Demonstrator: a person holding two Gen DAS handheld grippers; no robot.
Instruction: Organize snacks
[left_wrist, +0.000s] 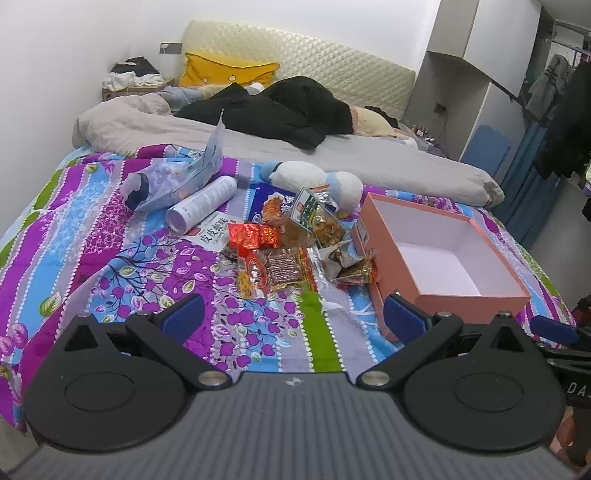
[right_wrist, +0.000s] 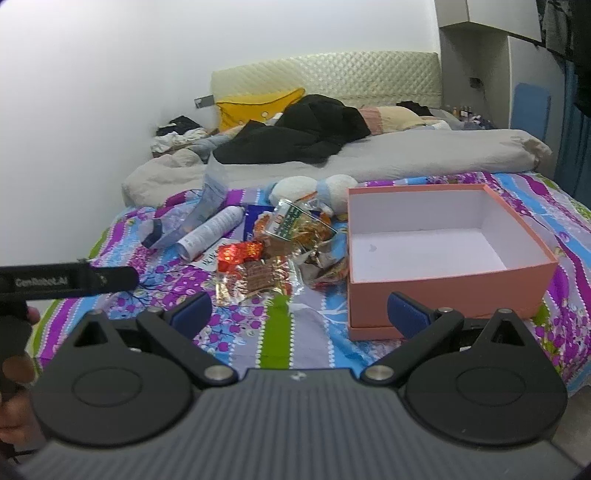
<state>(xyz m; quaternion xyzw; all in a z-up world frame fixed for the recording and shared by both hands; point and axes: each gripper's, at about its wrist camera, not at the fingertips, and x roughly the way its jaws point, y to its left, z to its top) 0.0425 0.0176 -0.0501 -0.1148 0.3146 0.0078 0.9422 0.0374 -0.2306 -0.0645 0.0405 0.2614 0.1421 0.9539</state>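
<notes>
So both grippers are just hanging low over the near edge of the bed, nothing in either one. The left gripper (left_wrist: 293, 319) has its blue-padded fingers (left_wrist: 184, 317) spread wide apart, and the right gripper (right_wrist: 301, 315) is the same deal, jaws fully released, with its right finger sitting in front of the near wall of the pink box (right_wrist: 448, 286). That box is open-topped with a white inside, sitting on its lid on the purple floral bedspread (left_wrist: 110, 240), over on the right side; in the right wrist view its long side runs roughly left to right, while the left wrist view sees it corner-on, angling away to the right. The snack pile (left_wrist: 291, 243) is just left of the box, touching or almost touching its left wall. In that pile there's a shiny red foil packet (left_wrist: 253, 236) on the left, a clear flat pack of brown strips (left_wrist: 275, 271) lying nearest the grippers with its long axis running left to right, and a green-labelled clear bag (left_wrist: 317, 218) propped up tilted at the back. Behind the pile a white spray can (left_wrist: 201, 203) lies on its side, pointing diagonally from near-left to far-right, next to a crumpled clear bag (left_wrist: 173, 181). A white plush toy (left_wrist: 317, 179) sits behind the snacks.
</notes>
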